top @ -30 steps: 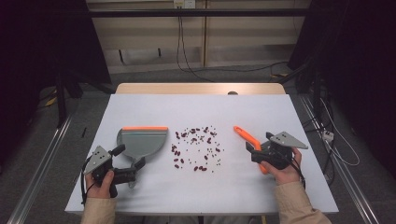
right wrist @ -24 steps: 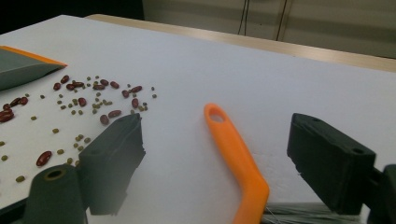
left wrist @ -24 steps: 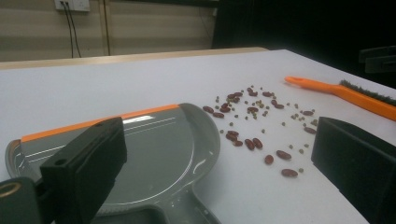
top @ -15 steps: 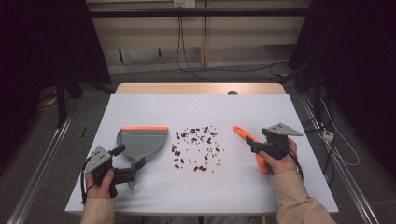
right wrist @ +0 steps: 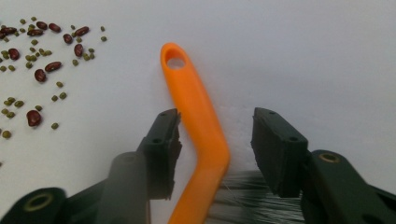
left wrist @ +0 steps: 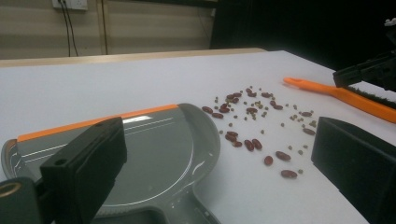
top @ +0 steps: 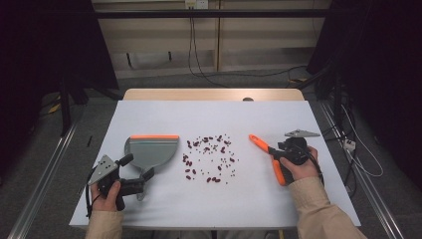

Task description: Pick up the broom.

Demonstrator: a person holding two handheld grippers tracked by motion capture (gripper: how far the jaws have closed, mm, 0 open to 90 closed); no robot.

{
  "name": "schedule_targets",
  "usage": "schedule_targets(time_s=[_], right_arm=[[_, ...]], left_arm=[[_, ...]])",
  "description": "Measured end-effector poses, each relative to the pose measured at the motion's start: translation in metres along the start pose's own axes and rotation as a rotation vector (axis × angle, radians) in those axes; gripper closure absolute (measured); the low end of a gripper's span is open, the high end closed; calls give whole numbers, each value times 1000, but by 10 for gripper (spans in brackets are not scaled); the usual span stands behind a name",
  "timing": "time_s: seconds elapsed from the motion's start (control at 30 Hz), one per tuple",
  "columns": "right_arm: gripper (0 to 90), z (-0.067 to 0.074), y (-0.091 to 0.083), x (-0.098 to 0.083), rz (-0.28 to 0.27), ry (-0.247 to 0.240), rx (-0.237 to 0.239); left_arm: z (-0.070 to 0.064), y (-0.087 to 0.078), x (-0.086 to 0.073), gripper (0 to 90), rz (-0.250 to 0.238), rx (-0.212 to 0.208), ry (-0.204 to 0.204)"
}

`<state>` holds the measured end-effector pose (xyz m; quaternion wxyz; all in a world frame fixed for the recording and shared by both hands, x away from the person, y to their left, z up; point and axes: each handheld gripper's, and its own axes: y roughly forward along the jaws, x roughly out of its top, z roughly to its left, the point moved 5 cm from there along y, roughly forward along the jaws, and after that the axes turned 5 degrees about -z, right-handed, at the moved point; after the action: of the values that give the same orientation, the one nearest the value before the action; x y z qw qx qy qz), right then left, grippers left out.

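Black pads of the right gripper [right wrist: 215,140] straddle the orange brush [right wrist: 198,130], one jaw on each side of its handle, and they have just been closing in. A sliver of gap shows at the left pad and a wider one at the right, so no squeeze yet. Grey bristles [right wrist: 247,196] fan out low between the jaws. From the high view, that right gripper [top: 278,152] sits over the middle of the brush [top: 266,157], which lies slanted on the white table [top: 298,199], its holed tip pointing up and left toward the scattered beans [top: 209,157].

Over on the other side, the left gripper [left wrist: 219,168] has its jaws spread wide, nothing pressed between them. They frame the grey dustpan [left wrist: 154,154] and its stub handle at the near edge. From above, the left gripper [top: 137,181] rests just beside the dustpan [top: 149,152], whose orange lip faces away from the person. Red beans and small green ones lie between dustpan and brush.
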<state>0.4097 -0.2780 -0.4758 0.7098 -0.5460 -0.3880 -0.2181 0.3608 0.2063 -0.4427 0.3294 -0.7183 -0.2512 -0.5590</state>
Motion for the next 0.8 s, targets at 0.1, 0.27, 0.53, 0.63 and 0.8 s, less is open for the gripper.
schedule_targets(time_s=[0.1,0.27,0.53,0.63,0.8], right_arm=[[589,-1,2,-1,60,14,12],[637,1,6,0,124,-3,25],[685,2,12,0,214,-7,-13],[672,2,16,-2,223,2,-19],[665,4,18,-2,244,-31,-25]], left_arm=[[0,0,0,32,2,-1,2],[0,0,0,32,2,-1,0],[0,0,-1,32,4,-2,-1],[0,0,0,32,1,3,-2],[-1,0,0,32,1,2,3]])
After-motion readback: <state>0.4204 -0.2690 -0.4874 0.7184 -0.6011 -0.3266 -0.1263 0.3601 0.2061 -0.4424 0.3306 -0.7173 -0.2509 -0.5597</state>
